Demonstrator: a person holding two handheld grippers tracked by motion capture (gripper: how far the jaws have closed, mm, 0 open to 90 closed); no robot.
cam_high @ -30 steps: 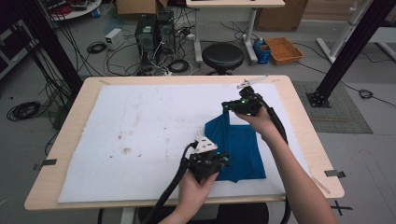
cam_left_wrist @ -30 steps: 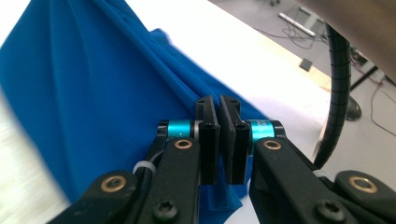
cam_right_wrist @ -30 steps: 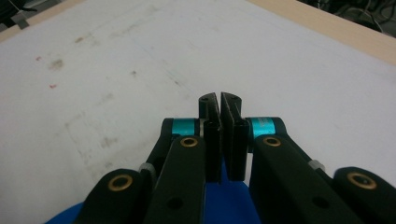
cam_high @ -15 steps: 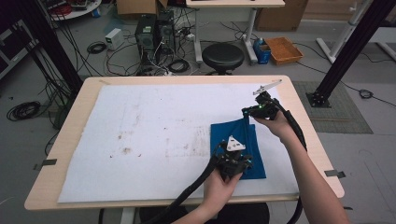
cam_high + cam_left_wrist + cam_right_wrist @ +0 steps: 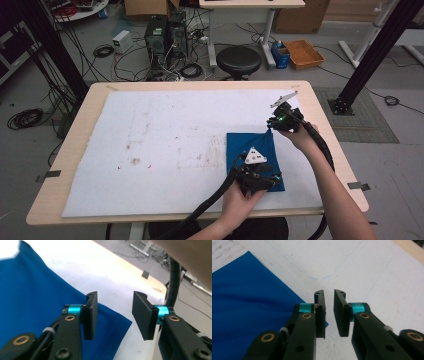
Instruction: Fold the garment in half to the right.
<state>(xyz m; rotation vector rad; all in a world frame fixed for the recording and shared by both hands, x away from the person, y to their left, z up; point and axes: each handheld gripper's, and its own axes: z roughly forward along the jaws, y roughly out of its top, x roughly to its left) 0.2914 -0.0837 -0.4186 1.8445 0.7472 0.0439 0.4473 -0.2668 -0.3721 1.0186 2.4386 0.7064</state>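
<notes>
Folded blue fabric cloth (image 5: 254, 156) lay flat as neat rectangle on white paper-covered wooden table (image 5: 165, 130), right of centre, near person's edge. Left gripper (image 5: 114, 315) hovered over cloth's near corner, jaws parted, grasping nothing. Right gripper (image 5: 329, 312) sat just off far corner, jaws slightly apart, corner not between them. Judgement: folding looked largely done, both corners let go. Possibly left: one more fold or smoothing; cannot tell.

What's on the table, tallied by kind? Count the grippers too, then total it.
Blue cloth: 1
White table cover: 1
Grippers: 2, the left gripper and the right gripper, both with fingers apart
Total: 4
</notes>
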